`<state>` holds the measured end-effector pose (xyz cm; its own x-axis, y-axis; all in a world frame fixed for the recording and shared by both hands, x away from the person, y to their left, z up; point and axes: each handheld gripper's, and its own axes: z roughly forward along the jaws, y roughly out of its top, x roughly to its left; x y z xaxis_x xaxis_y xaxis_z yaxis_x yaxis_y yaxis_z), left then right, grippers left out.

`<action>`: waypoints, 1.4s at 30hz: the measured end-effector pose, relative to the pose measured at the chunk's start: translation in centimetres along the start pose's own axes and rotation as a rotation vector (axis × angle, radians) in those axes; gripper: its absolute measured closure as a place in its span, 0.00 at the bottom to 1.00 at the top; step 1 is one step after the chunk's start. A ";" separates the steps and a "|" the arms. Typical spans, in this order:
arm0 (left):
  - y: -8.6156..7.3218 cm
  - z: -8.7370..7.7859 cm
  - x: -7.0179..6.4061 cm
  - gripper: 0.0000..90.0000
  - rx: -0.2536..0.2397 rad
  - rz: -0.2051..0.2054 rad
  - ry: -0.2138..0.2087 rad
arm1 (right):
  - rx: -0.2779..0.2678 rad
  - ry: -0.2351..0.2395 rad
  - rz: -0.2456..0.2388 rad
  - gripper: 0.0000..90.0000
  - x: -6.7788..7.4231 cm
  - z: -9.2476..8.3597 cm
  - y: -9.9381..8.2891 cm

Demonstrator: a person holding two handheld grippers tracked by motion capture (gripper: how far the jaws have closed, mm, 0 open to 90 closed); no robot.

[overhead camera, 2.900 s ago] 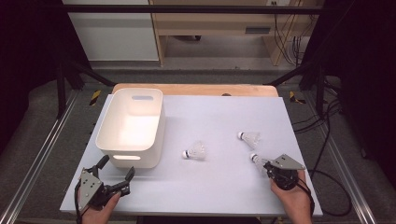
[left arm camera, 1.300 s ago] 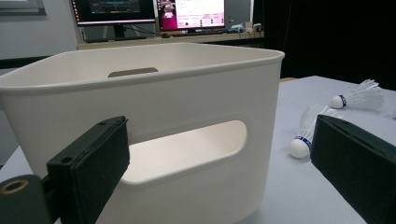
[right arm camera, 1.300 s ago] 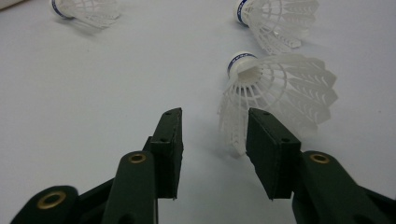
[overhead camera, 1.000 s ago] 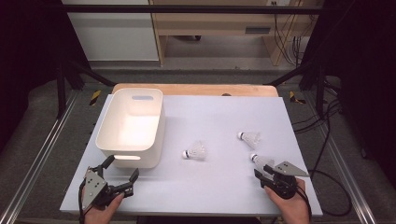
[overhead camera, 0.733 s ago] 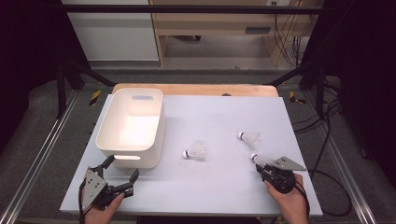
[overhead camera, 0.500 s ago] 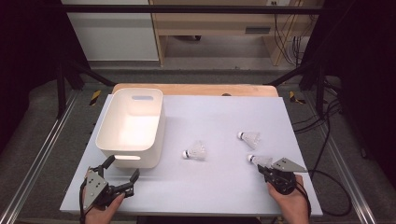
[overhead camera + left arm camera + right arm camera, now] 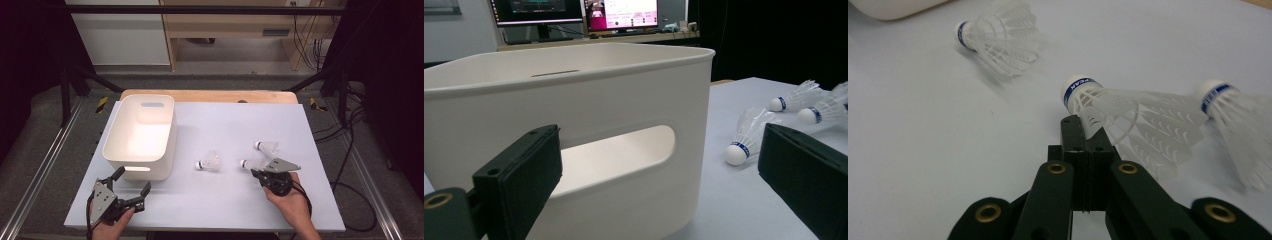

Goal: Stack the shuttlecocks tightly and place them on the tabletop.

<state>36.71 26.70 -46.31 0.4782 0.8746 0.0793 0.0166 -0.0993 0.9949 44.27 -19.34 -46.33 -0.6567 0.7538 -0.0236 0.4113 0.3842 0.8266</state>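
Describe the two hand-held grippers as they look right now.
Both are black. The left hand-held gripper and the right hand-held gripper each carry a grey three-cornered plate on top and trail a black cable. Brass-coloured rivets mark the linkage; the jaws are flat black blocks.

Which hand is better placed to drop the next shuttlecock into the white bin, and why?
The right. Its tool is already shut on a shuttlecock, pinching its feather skirt. The left tool is open and holds nothing, sitting in front of the white bin.
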 end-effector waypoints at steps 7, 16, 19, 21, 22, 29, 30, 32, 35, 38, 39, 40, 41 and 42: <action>0.0 -0.1 0.1 0.03 -0.004 -0.006 -0.002 | 0.022 0.067 -0.048 1.00 0.8 3.4 2.2; 0.1 0.1 0.0 0.04 -0.003 -0.006 -0.005 | 0.003 0.138 -0.061 1.00 1.3 5.4 3.3; 0.1 0.1 0.0 0.04 -0.004 -0.005 -0.007 | 0.008 0.146 -0.078 1.00 1.4 5.6 3.2; 0.1 0.1 0.0 0.04 -0.005 -0.005 -0.007 | 0.001 0.159 -0.092 1.00 1.7 5.8 3.2; 0.1 0.1 0.0 0.04 -0.004 -0.006 -0.007 | 0.001 0.159 -0.092 1.00 1.7 5.8 3.2; 0.1 0.1 0.0 0.04 -0.003 -0.006 -0.005 | -0.001 0.175 -0.119 1.00 2.4 6.4 3.4; 0.1 0.1 0.0 0.04 -0.002 -0.004 -0.006 | 0.000 0.177 -0.122 1.00 2.5 6.4 3.5; 0.1 0.2 -0.1 0.04 -0.001 -0.003 -0.008 | 0.001 0.184 -0.129 1.00 2.7 6.6 3.5; 0.1 0.2 -0.1 0.04 -0.002 -0.001 -0.009 | 0.002 0.192 -0.138 1.00 3.1 6.7 3.6; 0.1 0.2 -0.2 0.04 -0.001 0.001 -0.010 | 0.001 0.197 -0.140 1.00 3.3 6.7 3.6; 0.1 0.2 -0.2 0.04 -0.002 0.001 -0.010 | 0.004 0.203 -0.146 1.00 3.5 6.7 3.6; 0.1 0.2 -0.2 0.04 -0.002 0.001 -0.010 | 0.004 0.203 -0.146 1.00 3.5 6.7 3.6; 0.1 0.2 -0.1 0.04 -0.001 -0.001 -0.009 | 0.005 0.210 -0.156 1.00 3.7 6.7 3.6; 0.1 0.2 -0.1 0.04 -0.001 -0.001 -0.009 | 0.005 0.210 -0.156 1.00 3.7 6.7 3.6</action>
<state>36.81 26.50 -46.23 0.4859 0.8705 0.0776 0.0160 -0.0976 0.9951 47.53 -11.57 -47.23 -0.8289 0.5584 -0.0330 0.2977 0.4904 0.8191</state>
